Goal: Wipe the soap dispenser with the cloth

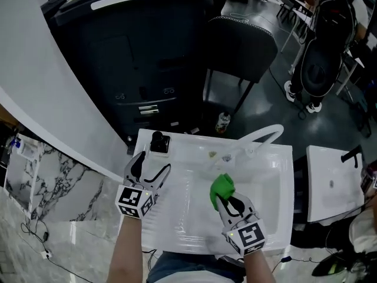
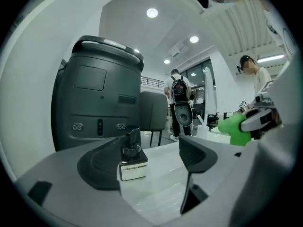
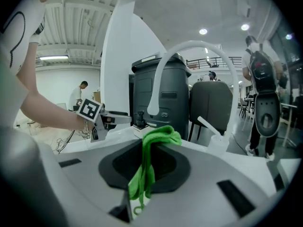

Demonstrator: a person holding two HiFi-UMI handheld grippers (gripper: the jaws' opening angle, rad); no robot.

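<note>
The soap dispenser (image 1: 159, 142), a small pale bottle with a dark pump head, stood upright on the back left corner of the white worktop (image 1: 285, 175), close to that corner's edges. The left claw (image 1: 152, 165) sat just in front of the dispenser, jaws spread and empty; in the left gripper view the bottle stood beyond the jaws, toward the left one, touched by neither. The green cloth (image 1: 222, 187) was pinched in the clenched right claw (image 1: 227, 200), to the right of the dispenser and nearer the person, over the sink basin (image 1: 194, 217), with a bunched wad above the jaws and a tail hanging below. The step in hand looked like bringing both tools to the bottle. To do it well, the left claw should probably close low on the body to steady it, since a light bottle near a corner could tip or slide off. The right claw should lead with the bunched wad, not the hard jaw tips, and wipe the pump and sides. Open room lay in front of and to the right of the dispenser across the basin. The arched white faucet (image 1: 265, 134) stood well to its right, and a dark cabinet (image 1: 129, 52) rose close behind it, so reaching round the back looked cramped.
</note>
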